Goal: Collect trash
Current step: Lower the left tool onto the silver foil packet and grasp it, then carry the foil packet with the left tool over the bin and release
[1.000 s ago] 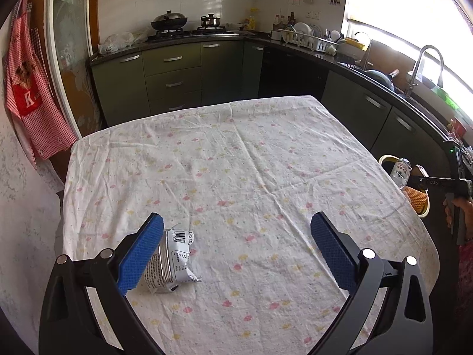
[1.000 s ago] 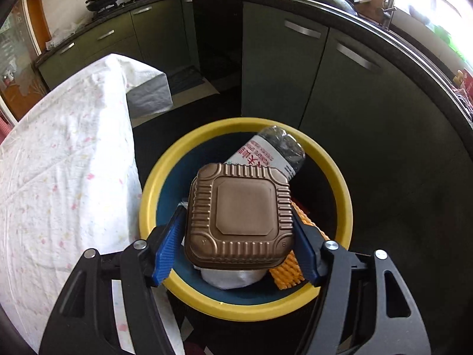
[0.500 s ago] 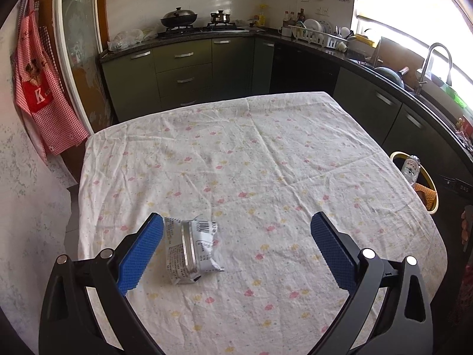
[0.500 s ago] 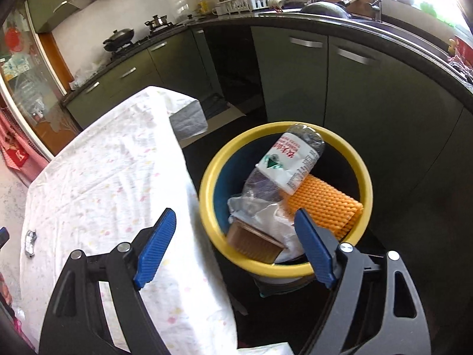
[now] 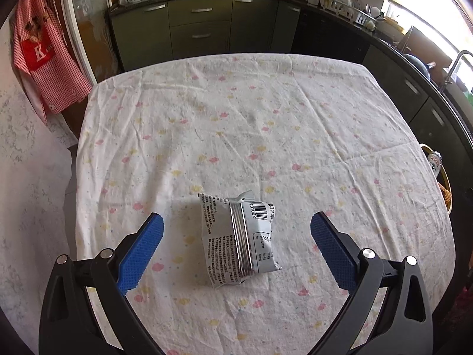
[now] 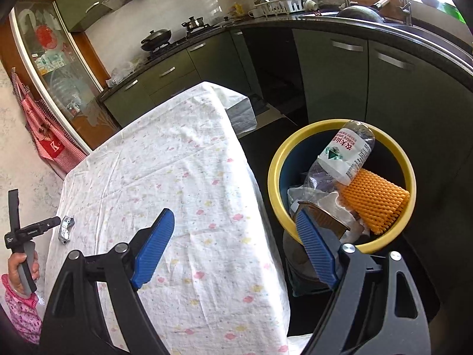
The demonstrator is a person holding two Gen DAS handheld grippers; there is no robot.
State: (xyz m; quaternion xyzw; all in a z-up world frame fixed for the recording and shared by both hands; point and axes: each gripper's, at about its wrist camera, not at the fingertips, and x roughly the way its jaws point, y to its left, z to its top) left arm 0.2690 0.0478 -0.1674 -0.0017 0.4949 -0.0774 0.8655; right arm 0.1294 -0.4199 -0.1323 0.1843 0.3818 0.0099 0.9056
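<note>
A crumpled silver snack wrapper (image 5: 239, 236) lies on the flowered tablecloth (image 5: 236, 118). My left gripper (image 5: 236, 219) hovers over it, open, with the wrapper between the blue pads (image 5: 142, 251) and touching neither. The right wrist view also shows this wrapper (image 6: 66, 227), small, beside the left gripper (image 6: 44, 224). My right gripper (image 6: 234, 215) is open and holds nothing, over the table's right edge. Beside the table stands a yellow-rimmed bin (image 6: 340, 124) holding a plastic bottle (image 6: 346, 153), an orange foam net (image 6: 375, 204) and a brown foil container (image 6: 322, 219).
Dark green cabinets (image 6: 340, 74) and a black counter run close behind the bin. A red checked apron (image 5: 44, 59) hangs left of the table. A person's hand (image 6: 23, 269) in a pink sleeve holds the left gripper's handle. The bin's rim (image 5: 443, 177) shows past the table's right edge.
The right gripper let the brown foil container drop into the bin, then pulled back and swung left over the table's edge. The left gripper moved in until the wrapper lay between its fingers.
</note>
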